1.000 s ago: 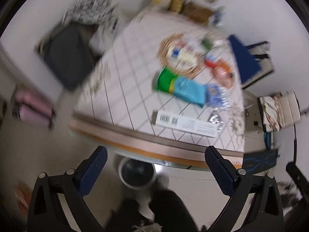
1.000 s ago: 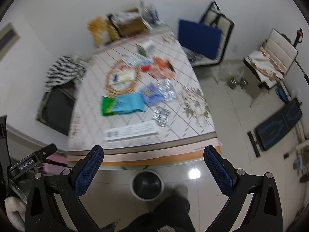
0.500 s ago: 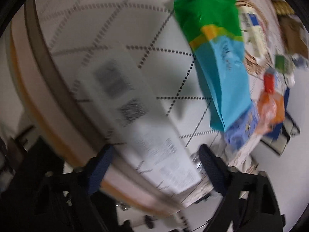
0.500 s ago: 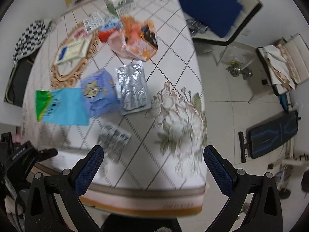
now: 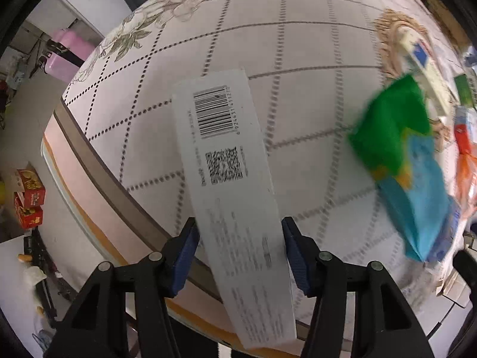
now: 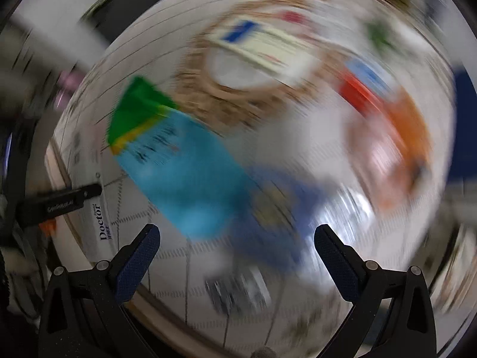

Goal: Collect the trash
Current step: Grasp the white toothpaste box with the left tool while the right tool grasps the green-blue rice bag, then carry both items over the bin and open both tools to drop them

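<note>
Table [image 5: 298,59] wears a white cloth with a dotted diamond grid, a flower print in one corner [image 5: 143,26], and a brown and orange band along the edge [image 5: 98,173]. Past that edge the floor [image 5: 23,119] looks plain grey. A pink case [image 5: 71,56] sits out by a pale wall, and a few red boxes [image 5: 28,203] are stacked on the floor near it. The right wrist view is too smeared to add much beyond the same table [image 6: 298,137].
</note>
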Action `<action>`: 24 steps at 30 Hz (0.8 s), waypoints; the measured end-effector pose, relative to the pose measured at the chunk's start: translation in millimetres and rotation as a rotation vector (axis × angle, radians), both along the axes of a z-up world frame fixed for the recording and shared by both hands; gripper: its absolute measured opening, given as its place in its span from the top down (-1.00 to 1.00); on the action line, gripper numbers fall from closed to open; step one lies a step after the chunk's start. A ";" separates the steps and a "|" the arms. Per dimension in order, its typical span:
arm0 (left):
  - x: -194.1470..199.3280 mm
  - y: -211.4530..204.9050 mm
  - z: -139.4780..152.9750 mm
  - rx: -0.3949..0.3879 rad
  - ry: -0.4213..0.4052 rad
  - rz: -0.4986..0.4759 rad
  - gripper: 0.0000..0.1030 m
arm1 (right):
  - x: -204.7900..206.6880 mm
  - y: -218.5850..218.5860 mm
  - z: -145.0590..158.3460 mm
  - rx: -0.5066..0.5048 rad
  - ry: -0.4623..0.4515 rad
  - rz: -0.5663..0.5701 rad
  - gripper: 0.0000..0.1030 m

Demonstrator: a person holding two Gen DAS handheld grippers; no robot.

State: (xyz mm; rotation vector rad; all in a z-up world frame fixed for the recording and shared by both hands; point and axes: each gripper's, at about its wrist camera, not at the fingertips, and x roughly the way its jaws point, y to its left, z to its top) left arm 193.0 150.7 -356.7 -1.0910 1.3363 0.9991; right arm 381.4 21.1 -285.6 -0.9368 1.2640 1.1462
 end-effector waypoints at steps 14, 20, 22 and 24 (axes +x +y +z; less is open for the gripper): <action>1.0 -29.9 62.6 0.125 0.024 -0.046 0.11 | -86.7 111.2 -78.2 -0.136 -0.114 0.300 -0.65; -1.0 -39.0 115.7 0.220 0.003 -0.112 0.11 | -70.6 105.9 -56.5 -0.089 -0.022 0.007 0.61; -5.7 -41.8 133.8 0.240 -0.022 -0.153 0.11 | -70.2 94.3 -46.7 -0.069 -0.001 -0.068 0.69; -40.7 -49.1 139.2 0.267 -0.050 -0.210 0.11 | -71.0 77.9 -35.1 -0.044 0.034 -0.159 0.72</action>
